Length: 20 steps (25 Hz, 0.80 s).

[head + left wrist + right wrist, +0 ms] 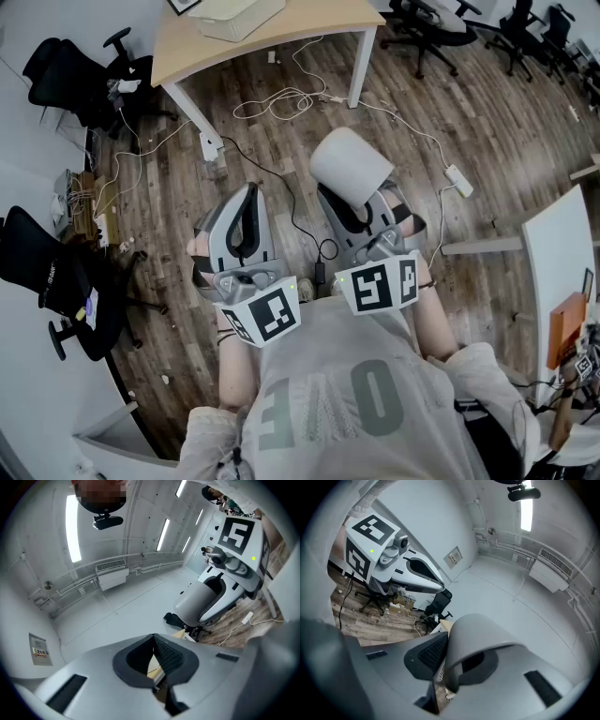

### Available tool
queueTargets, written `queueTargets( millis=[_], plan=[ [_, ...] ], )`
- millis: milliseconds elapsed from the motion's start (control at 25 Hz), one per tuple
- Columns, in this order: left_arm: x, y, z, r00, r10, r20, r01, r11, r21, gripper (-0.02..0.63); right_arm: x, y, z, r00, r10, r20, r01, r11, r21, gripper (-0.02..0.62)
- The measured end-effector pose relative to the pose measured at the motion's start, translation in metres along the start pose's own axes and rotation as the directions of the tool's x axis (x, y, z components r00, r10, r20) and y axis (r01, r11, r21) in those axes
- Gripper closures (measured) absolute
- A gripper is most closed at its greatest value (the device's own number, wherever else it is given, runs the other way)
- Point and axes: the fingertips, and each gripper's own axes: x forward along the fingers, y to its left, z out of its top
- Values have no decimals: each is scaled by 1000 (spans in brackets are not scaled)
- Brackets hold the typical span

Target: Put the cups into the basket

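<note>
Right gripper [449, 662] clamped on grey cup [480, 630] wall, mid-air over wood floor [469, 122]. Left gripper [154, 660] jaws together, empty. Basket not in view. Risk: one-wall grip slips during carry, cup drops.

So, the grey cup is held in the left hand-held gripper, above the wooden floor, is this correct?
Wrong side: the grey cup is held in the right hand-held gripper, above the wooden floor. The right gripper view shows it between the jaws; the left hand-held gripper is shut on nothing.
</note>
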Motion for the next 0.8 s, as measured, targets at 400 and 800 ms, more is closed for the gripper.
queueTargets(
  millis=[400, 800],
  plan=[
    [6, -12, 11, 1000, 16, -18, -17, 1000, -5, 597, -7, -9, -15, 1000, 17, 19, -17, 1000, 4, 543],
    [22, -42, 25, 996, -66, -57, 57, 987, -152, 597, -16, -20, -49, 998, 46, 40, -48, 997, 56, 542]
  ],
)
